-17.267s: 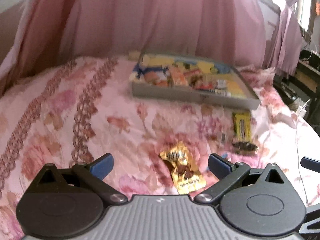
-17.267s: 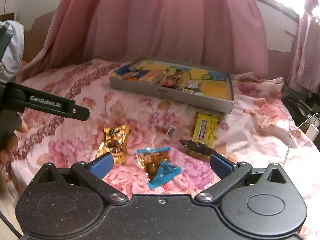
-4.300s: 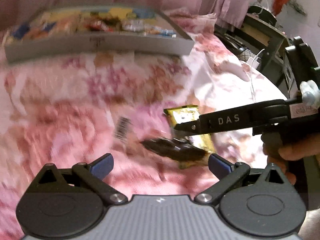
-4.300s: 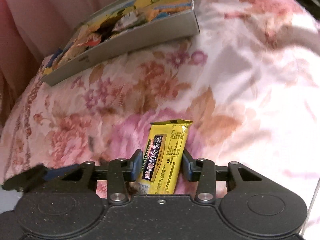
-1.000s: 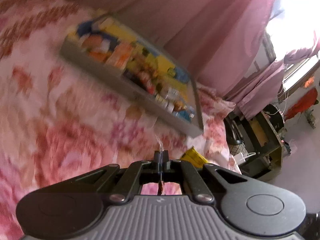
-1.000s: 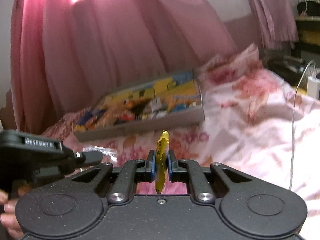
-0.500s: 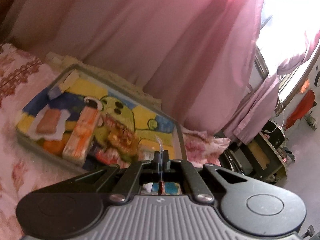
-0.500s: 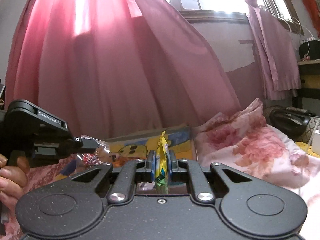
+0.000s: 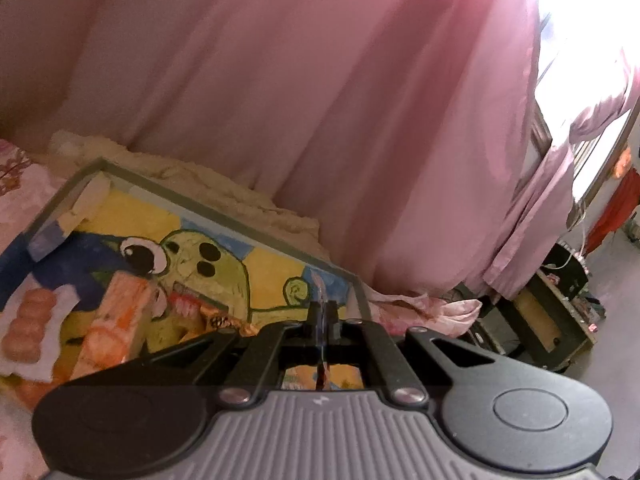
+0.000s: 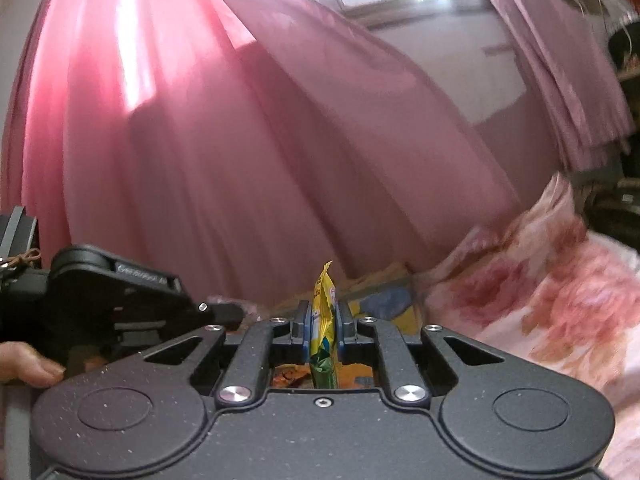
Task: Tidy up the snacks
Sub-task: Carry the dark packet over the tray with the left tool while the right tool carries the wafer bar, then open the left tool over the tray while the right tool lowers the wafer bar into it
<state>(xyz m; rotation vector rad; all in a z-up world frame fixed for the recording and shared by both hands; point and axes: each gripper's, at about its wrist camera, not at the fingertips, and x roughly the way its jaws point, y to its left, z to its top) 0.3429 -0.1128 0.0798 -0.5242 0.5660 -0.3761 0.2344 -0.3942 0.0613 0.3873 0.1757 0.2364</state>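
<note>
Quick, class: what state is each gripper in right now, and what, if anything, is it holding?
Left gripper: closed on a thin clear snack wrapper.
Right gripper: closed on a yellow snack packet, held edge-on.

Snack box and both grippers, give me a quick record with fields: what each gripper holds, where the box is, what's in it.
left gripper: shut on thin clear wrapper, held edge-on
right gripper: shut on yellow snack packet, upright
snack box: shallow grey tray with cartoon print, on the floral bedspread, below the left gripper
box contents: orange packet, white packet of round biscuits; rest hidden by the gripper
backdrop: pink curtain
</note>
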